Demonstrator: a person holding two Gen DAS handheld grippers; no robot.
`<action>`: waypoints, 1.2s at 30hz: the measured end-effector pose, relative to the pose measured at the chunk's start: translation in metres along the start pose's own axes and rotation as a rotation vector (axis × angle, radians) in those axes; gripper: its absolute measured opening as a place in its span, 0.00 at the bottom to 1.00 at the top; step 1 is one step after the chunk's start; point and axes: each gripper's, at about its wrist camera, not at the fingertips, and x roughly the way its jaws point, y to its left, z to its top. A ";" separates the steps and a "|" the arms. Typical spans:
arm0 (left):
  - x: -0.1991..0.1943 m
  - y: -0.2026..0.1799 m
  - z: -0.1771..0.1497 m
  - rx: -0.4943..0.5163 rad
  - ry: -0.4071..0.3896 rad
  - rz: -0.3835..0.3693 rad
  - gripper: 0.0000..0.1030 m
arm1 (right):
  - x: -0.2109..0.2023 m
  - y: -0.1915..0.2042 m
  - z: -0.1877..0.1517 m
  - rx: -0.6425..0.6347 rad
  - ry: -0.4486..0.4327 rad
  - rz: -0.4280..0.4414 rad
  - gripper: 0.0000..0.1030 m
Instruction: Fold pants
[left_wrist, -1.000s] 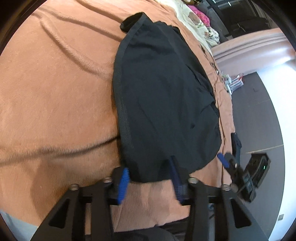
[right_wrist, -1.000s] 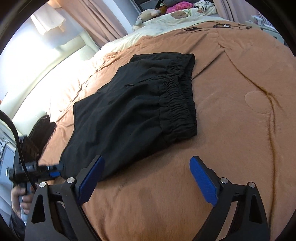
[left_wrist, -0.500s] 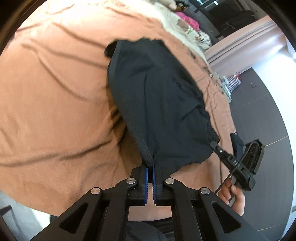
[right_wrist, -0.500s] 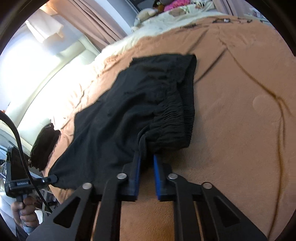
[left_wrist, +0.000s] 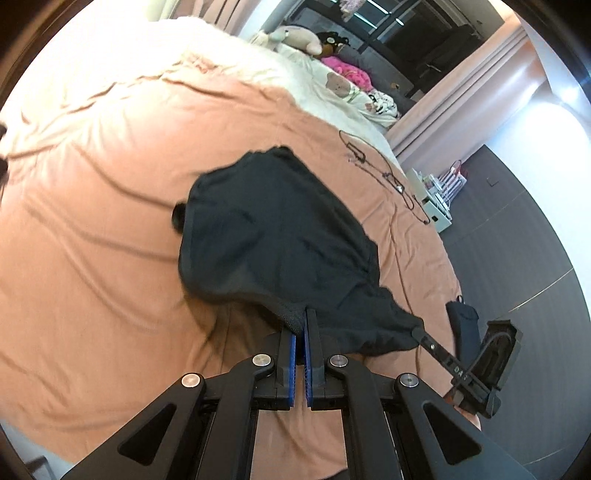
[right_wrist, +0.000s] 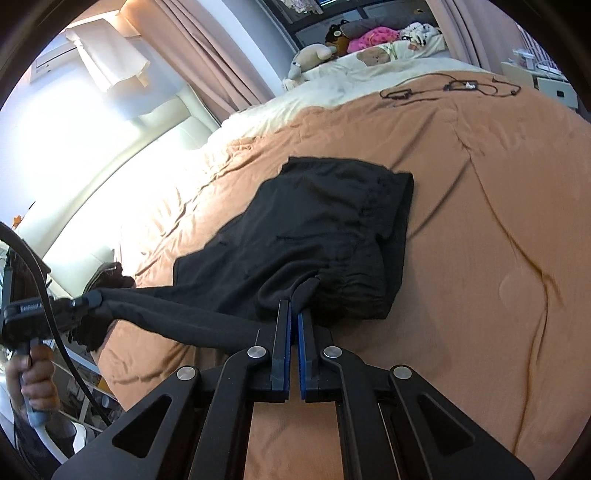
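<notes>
On a bed spread with an orange-brown blanket, black pants lie half lifted between two hand-held tools. Seen from the left wrist, the left tool is clenched on the near hem of the pants, its blue-padded fingers pressed together with a fold of mesh-lined cloth rising from between them. From the right wrist view, the right tool is clamped just as tightly on the gathered waistband end, the fabric bunching up around its tips. Between the two grips the near edge of the garment is drawn up off the blanket into a taut, rolled band, while the far part still rests flat on the bed. Each camera catches the other tool at the frame's edge: the left tool appears at far left, gripped by a hand, with cloth in its tips. Black cables trail across the far blanket, and stuffed toys sit on a cream cover near the curtains.
</notes>
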 end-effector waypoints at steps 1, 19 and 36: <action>0.000 -0.001 0.007 0.006 -0.003 0.000 0.03 | 0.001 0.000 0.004 0.000 -0.004 0.000 0.00; 0.083 -0.031 0.157 0.110 -0.001 0.092 0.03 | 0.054 -0.004 0.091 0.003 -0.035 -0.049 0.00; 0.248 -0.022 0.266 0.150 0.123 0.190 0.03 | 0.163 -0.025 0.160 0.065 0.057 -0.154 0.00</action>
